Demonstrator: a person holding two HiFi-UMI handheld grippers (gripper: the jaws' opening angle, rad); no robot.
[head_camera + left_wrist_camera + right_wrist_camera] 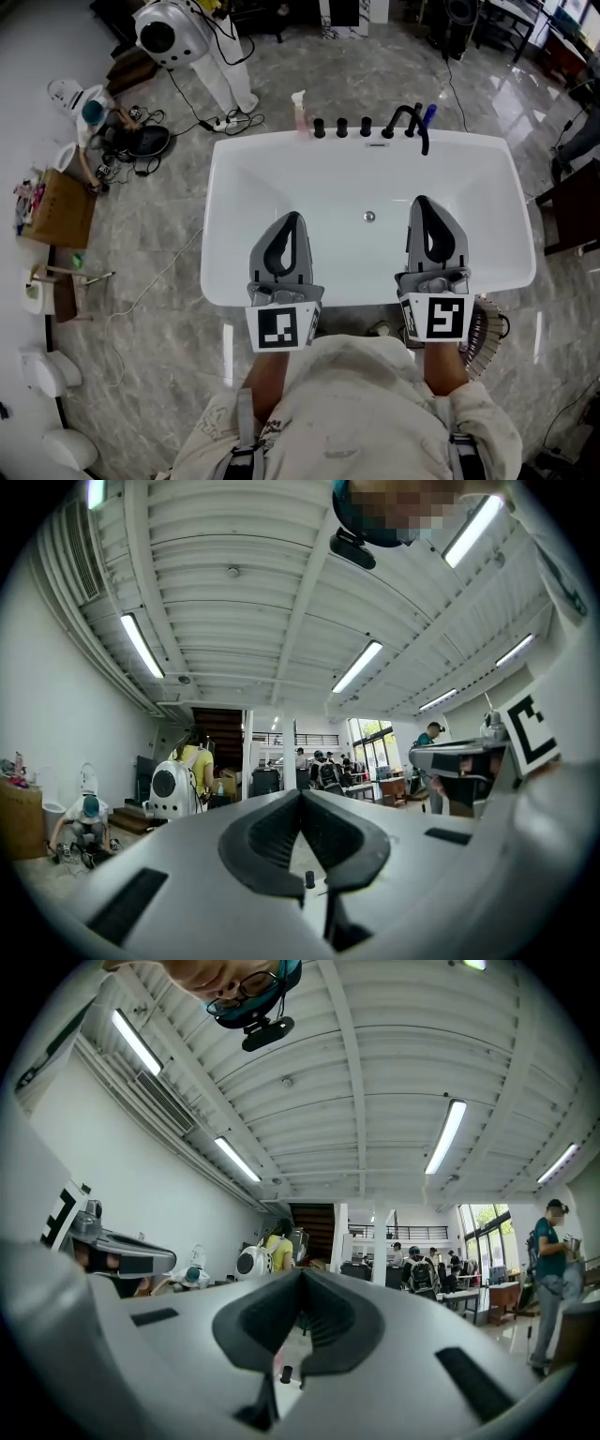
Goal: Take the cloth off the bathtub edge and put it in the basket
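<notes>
Left gripper (296, 217) and right gripper (421, 200) are both closed on nothing, held level side by side, probably a neutral pose. What looks like the basket (485, 330) sits behind and right of the right gripper. The bathtub (361, 292) lies below and ahead; no cloth shows anywhere.

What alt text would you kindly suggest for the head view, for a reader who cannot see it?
From above, the left gripper and right gripper, both shut and empty, hover side by side over the near edge of a white bathtub. A black faucet and a pink spray bottle stand at its far end.
</notes>
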